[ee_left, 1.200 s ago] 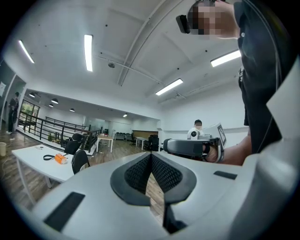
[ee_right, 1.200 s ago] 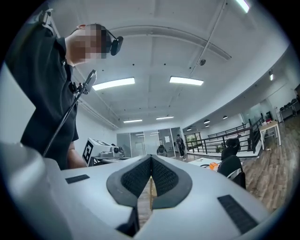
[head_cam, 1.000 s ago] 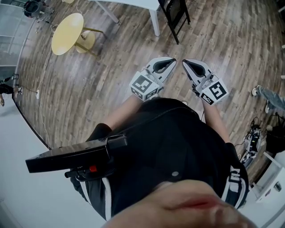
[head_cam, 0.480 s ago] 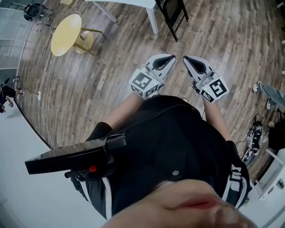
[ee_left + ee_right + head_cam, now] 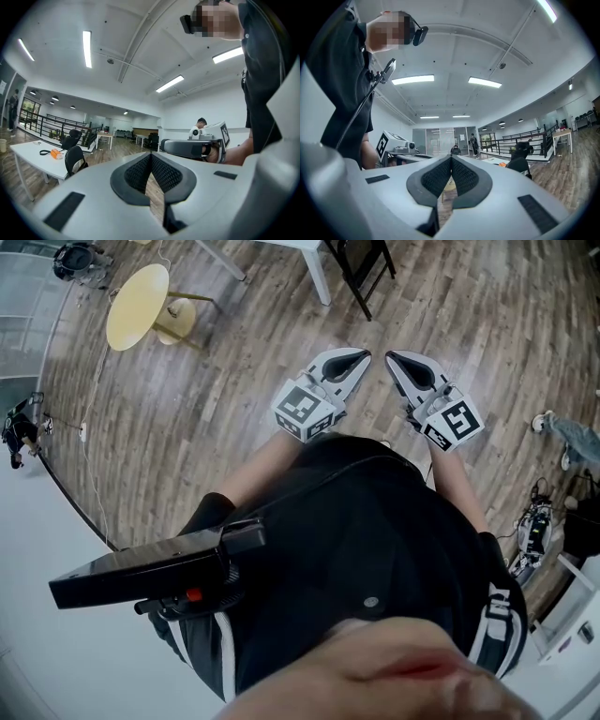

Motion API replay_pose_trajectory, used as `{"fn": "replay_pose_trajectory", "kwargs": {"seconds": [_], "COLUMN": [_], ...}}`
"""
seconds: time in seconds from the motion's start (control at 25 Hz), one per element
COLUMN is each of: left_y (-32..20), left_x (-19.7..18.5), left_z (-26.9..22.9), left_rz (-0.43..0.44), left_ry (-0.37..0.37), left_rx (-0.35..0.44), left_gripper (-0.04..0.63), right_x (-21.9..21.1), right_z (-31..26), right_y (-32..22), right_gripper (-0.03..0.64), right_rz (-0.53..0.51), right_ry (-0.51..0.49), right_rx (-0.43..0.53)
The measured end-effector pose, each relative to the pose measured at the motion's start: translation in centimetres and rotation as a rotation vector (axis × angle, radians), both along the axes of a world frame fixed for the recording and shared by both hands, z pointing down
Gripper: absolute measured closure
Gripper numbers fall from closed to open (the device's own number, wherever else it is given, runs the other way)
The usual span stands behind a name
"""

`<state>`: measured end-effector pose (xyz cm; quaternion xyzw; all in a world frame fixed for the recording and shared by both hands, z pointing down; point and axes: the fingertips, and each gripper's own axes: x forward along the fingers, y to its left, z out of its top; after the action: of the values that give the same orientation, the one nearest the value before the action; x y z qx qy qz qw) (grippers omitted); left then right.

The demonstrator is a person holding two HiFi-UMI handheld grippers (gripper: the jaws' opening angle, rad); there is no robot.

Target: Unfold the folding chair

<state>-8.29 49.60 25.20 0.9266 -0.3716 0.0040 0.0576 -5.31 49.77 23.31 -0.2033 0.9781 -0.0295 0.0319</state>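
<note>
A black folding chair stands on the wood floor at the top of the head view, next to a white table's leg. My left gripper and right gripper are held side by side in front of my body, level and pointing toward the chair, well short of it. Both are shut with nothing between the pads. In the left gripper view the shut left gripper has the right gripper beside it. The right gripper view shows the shut right gripper and the left gripper.
A round yellow table stands at the upper left. A white table with a black chair beside it shows in the left gripper view. Cables and gear lie at the right edge. A person sits far off.
Both grippers have shifted slightly up in the picture, still shut and side by side. The chair and yellow table have slid a little toward the top edge.
</note>
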Motion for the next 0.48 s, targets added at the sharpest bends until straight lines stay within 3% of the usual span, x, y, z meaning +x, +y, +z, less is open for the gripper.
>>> {"fn": "replay_pose_trajectory", "kwargs": {"seconds": [0.48], "left_y": [-0.4], "left_x": [3.8], "left_z": [0.6], "left_rz": [-0.075], "left_ry": [-0.015], "left_rx": [-0.008], "left_gripper": [0.591], "right_x": [4.2], "right_z": [1.1], "right_y": [-1.0], "right_gripper": [0.609], "right_rz": [-0.046], "right_ry": [-0.015], "right_rx": [-0.028]}}
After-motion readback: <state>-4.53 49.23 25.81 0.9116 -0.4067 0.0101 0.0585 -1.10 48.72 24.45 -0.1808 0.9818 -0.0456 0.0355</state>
